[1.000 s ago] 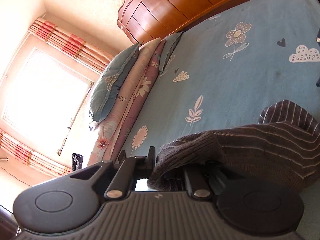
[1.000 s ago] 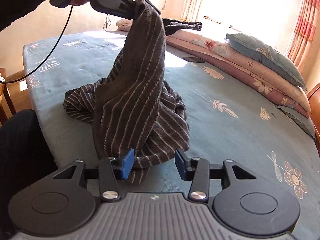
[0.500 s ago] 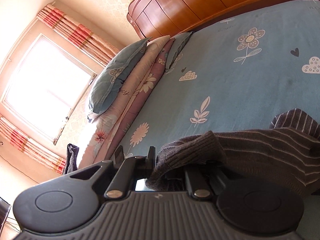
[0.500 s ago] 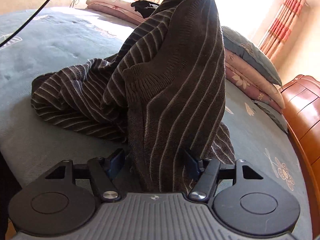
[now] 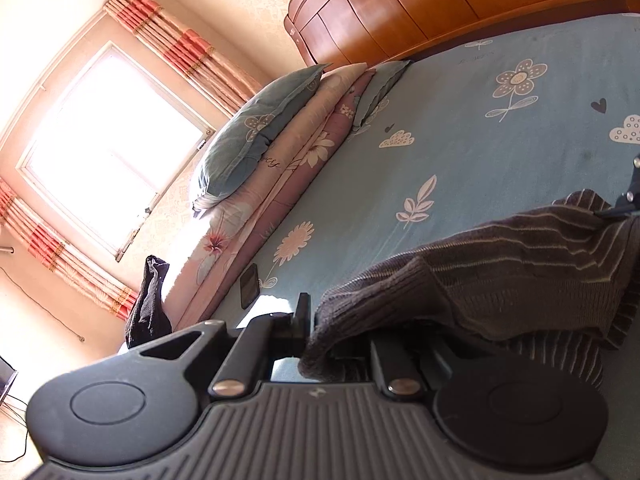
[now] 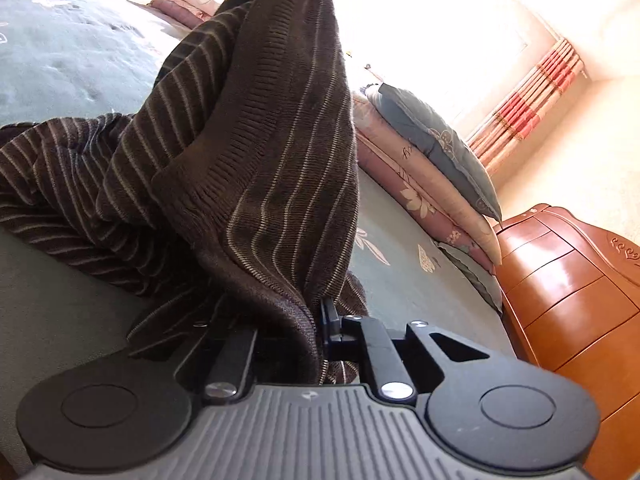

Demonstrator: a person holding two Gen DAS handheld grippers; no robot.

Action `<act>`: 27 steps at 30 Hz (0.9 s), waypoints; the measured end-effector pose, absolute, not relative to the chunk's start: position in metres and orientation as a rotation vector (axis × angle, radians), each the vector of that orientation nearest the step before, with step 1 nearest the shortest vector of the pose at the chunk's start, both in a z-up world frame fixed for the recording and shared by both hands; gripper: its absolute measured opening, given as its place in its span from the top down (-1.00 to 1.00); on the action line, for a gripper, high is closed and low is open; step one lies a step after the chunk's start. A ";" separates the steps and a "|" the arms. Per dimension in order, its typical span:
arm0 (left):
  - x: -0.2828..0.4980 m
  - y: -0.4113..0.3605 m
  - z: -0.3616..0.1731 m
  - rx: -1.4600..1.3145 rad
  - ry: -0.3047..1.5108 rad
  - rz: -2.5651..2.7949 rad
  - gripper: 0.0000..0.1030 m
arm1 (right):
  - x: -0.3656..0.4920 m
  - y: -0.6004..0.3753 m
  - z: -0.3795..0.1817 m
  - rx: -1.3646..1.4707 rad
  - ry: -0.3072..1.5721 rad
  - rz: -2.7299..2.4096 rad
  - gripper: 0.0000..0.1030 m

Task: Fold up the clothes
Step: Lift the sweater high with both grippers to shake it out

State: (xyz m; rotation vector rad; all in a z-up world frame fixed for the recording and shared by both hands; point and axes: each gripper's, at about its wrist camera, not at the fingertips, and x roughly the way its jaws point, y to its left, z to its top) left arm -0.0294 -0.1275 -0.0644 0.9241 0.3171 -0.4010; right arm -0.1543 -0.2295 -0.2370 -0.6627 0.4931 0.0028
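Since a second ago our right tongs (image 6: 316, 332) have dropped in low against the striped brown sweater (image 6: 256, 152), and their jaws, which stood wide on either side of the cloth, have just been closing; they are now clenched on a hanging fold near its lower edge. Only the blue pad of the right-hand finger shows, the other being buried in knit. Our left tongs (image 5: 310, 330) are clenched on another edge of the same sweater, the ribbed hem bunched over the right-hand finger and hiding it. They have slid sideways along the bed, and the dark phone (image 5: 249, 285) now shows on the sheet.

From the left tongs the sweater runs away to the right in a taut ridge, where the tip of the other tongs shows at the frame's edge. In the right wrist view it rises as a tall peak toward the top, the rest slumped to the left on the blue flowered sheet (image 5: 480, 152).

Farther off, pillows and folded quilts (image 5: 280, 148) are stacked along the bed's side under the bright window (image 5: 108, 152) with red-striped curtains (image 6: 528, 96). A wooden headboard (image 5: 440, 4) closes the far end. A dark garment (image 5: 148, 308) hangs off the quilts' near end.
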 end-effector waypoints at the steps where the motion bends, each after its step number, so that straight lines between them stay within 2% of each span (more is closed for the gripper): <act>1: -0.031 -0.123 -0.064 0.917 0.325 -0.392 0.82 | -0.153 -0.240 -0.222 -0.631 0.485 0.001 0.77; 10: -0.056 -0.103 -0.049 0.783 0.370 -0.394 0.82 | -0.149 -0.326 -0.089 -0.405 0.397 0.112 0.81; 19: -0.081 -0.110 -0.043 0.852 0.321 -0.331 0.82 | -0.165 -0.311 -0.108 -0.541 0.382 0.108 0.89; 24: -0.091 -0.117 -0.022 0.888 0.272 -0.289 0.81 | -0.152 -0.319 -0.063 -0.556 0.358 0.060 0.89; 27: -0.096 -0.126 0.002 0.910 0.214 -0.242 0.81 | -0.144 -0.325 -0.013 -0.530 0.315 0.028 0.89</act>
